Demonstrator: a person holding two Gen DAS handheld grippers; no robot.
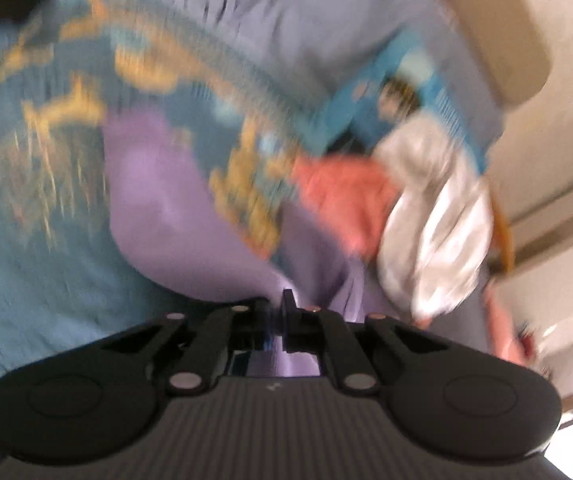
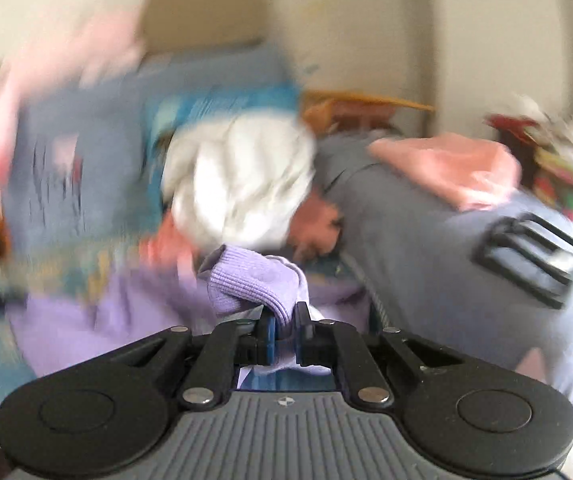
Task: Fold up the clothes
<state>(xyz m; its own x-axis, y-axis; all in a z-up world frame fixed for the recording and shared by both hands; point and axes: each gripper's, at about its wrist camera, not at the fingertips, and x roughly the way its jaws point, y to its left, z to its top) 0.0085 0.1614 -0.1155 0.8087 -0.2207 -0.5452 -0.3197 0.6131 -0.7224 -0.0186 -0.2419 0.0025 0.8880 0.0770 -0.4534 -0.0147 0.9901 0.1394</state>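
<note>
Here both the left tongs [image 1: 282, 312] and right tongs [image 2: 284, 328] pinch the lilac garment [image 2: 254, 280].

A soft lilac knitted garment [image 2: 254, 280] with a ribbed cuff. The right gripper [image 2: 284, 330] is matt black plastic with shiny metal rivets and a ribbed grey body. Behind lie a white crumpled cloth [image 2: 242, 180], a pink fleecy cloth [image 2: 454, 168] and a smooth blue bedsheet [image 1: 26, 280], slightly creased.
</note>
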